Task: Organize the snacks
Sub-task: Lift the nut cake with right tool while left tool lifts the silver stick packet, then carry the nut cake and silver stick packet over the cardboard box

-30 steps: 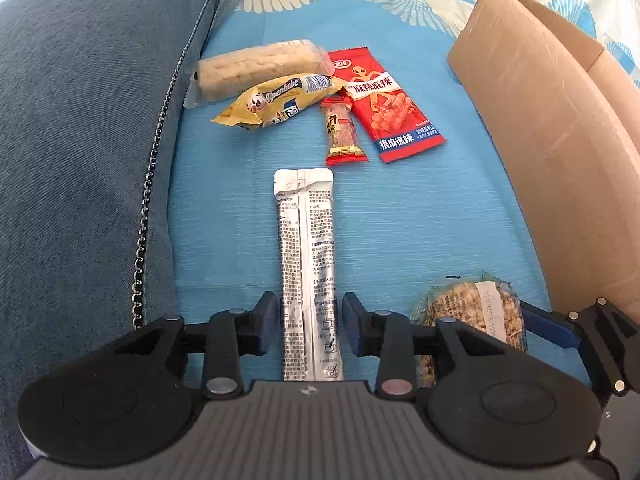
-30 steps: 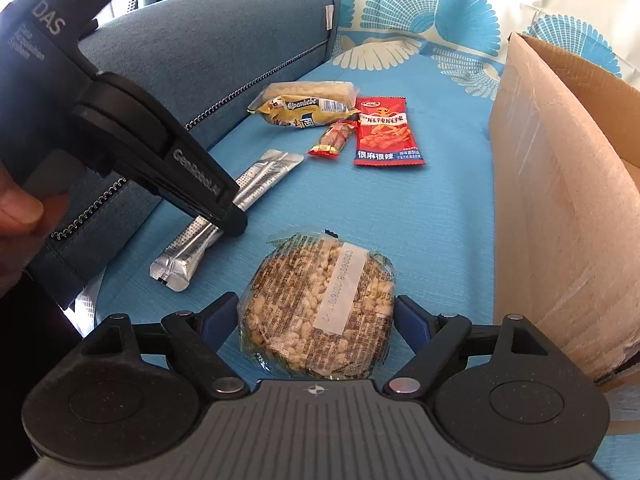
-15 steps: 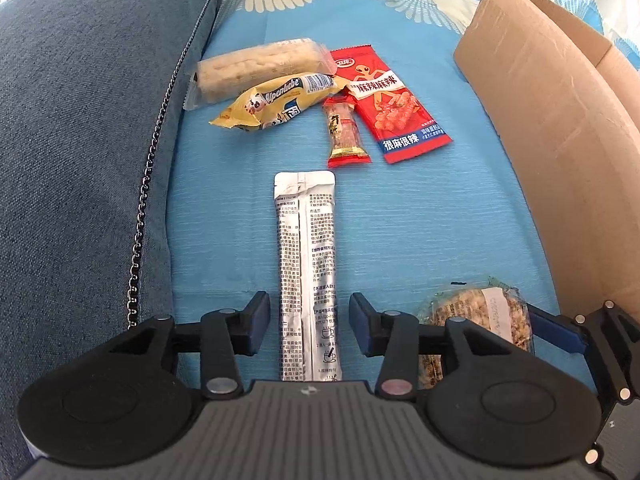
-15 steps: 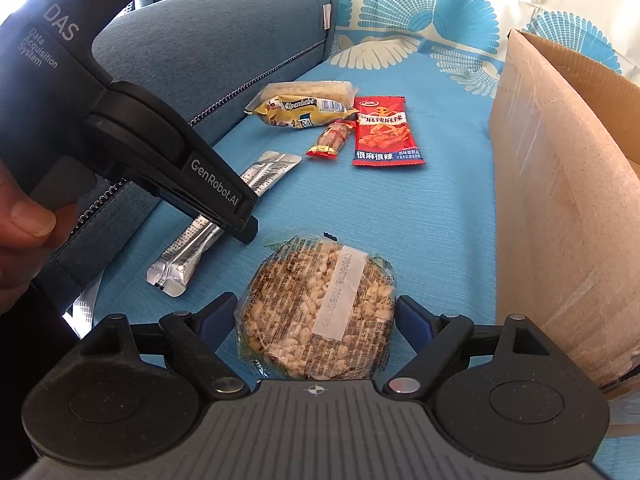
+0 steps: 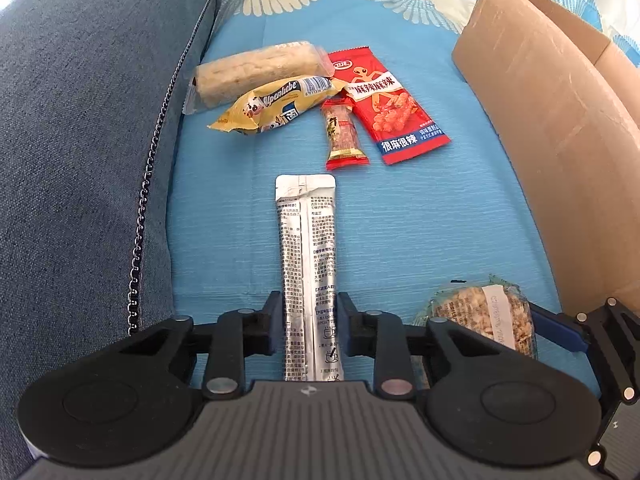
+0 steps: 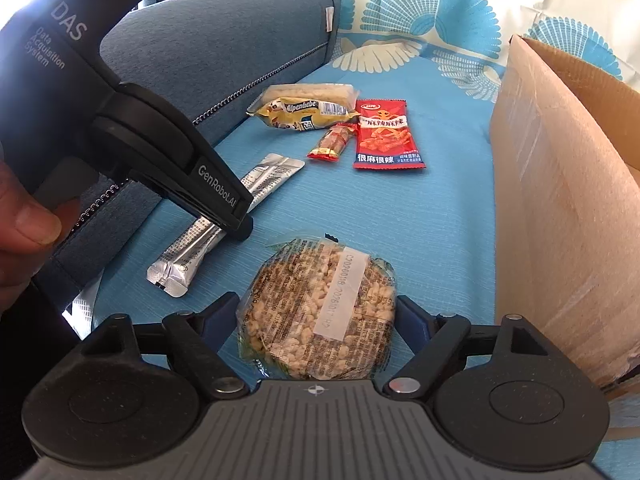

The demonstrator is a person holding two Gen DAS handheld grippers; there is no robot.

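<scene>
Left tool (image 5: 309, 322) pinched on silver sachet (image 5: 307, 248) near its close end; light, slick, floppy, best gripped across narrow width. Right tool (image 6: 316, 320) spread around round rice cake (image 6: 318, 306), edges touching; brittle, crinkly wrapper, squeeze gently. Cardboard box (image 6: 560, 200) just right.

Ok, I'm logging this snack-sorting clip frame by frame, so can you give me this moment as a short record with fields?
surface: blue sofa cushion
left gripper: fingers closed against the long silver foil sachet
right gripper: fingers either side of the round puffed-rice cake in clear wrap, contact unclear
container: open brown cardboard box, at the right
ungrasped snacks: red spicy-strip packet, small red-gold bar, yellow Alpenliebe pack, pale rice bar
</scene>
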